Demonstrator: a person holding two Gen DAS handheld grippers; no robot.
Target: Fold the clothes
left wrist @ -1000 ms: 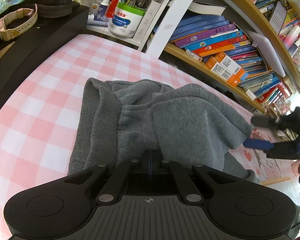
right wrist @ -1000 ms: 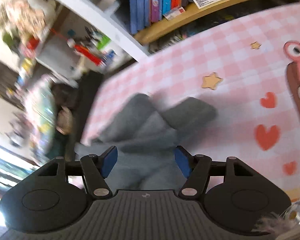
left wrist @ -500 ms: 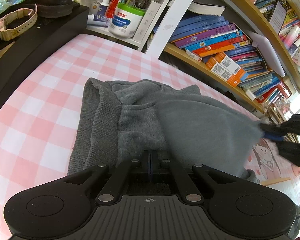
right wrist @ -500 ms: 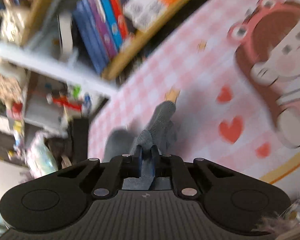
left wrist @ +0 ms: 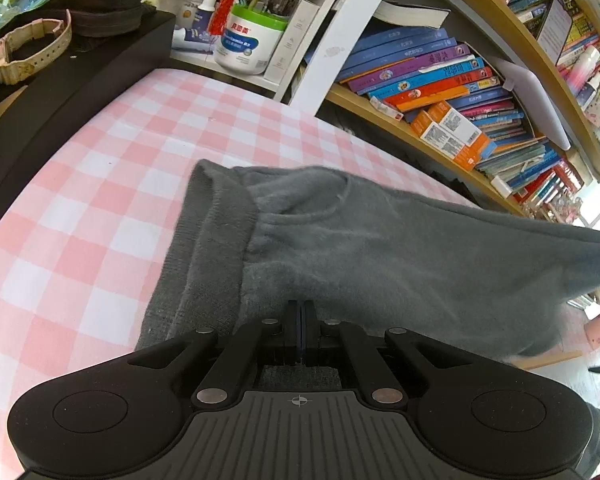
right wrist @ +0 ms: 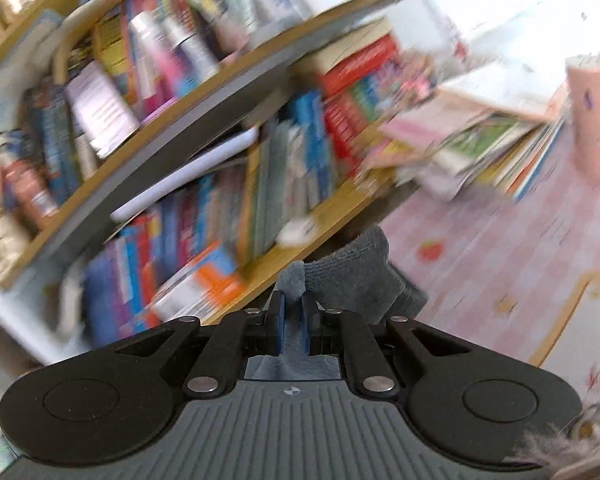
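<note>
A grey fleece garment (left wrist: 340,256) with a ribbed band lies on the pink checked tablecloth (left wrist: 80,216). My left gripper (left wrist: 300,320) is shut on the garment's near edge and pins it low over the table. My right gripper (right wrist: 292,320) is shut on a far end of the same garment (right wrist: 352,280) and holds it lifted, so the cloth stretches up to the right edge of the left wrist view. The right wrist view is blurred.
A wooden bookshelf (left wrist: 440,92) full of books runs along the table's far side. A white tub with pens (left wrist: 248,44) stands at the back. A black unit (left wrist: 72,80) with a watch on it sits at the left. A pink cup (right wrist: 592,116) stands at the right.
My right gripper closed on the garment's far end and pulled it up and to the right, stretching the cloth out. My left gripper stayed shut in place.
</note>
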